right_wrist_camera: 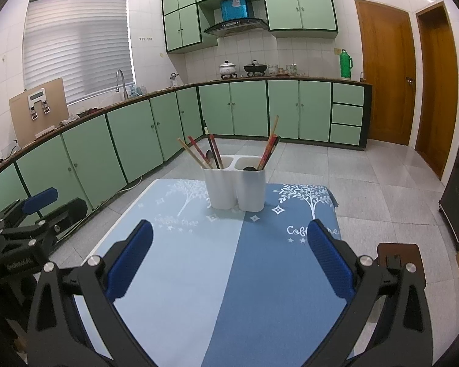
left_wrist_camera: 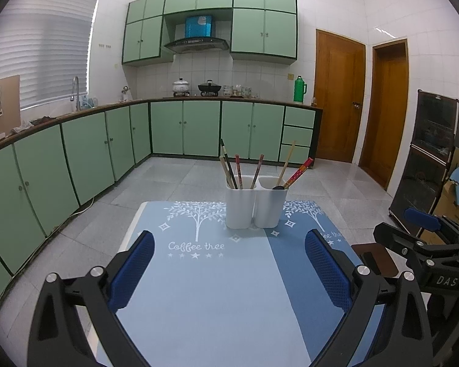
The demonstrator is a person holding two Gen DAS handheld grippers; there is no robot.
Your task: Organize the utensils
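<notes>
A white two-compartment utensil holder (left_wrist_camera: 255, 206) stands at the far end of a table covered with a blue mat (left_wrist_camera: 211, 290). It also shows in the right wrist view (right_wrist_camera: 235, 188). Several chopsticks (left_wrist_camera: 229, 168) and a dark spoon stand in its left compartment; more chopsticks (left_wrist_camera: 296, 172) and a dark spoon (left_wrist_camera: 278, 187) are in the right one. My left gripper (left_wrist_camera: 229, 253) is open and empty, well short of the holder. My right gripper (right_wrist_camera: 229, 241) is open and empty, also short of it.
The right gripper's body (left_wrist_camera: 425, 244) shows at the right of the left wrist view; the left gripper's body (right_wrist_camera: 30, 220) at the left of the right wrist view. Green kitchen cabinets (left_wrist_camera: 183, 128) run behind. A dark cabinet (left_wrist_camera: 425, 159) stands at right. A brown stool (right_wrist_camera: 404, 263) is beside the table.
</notes>
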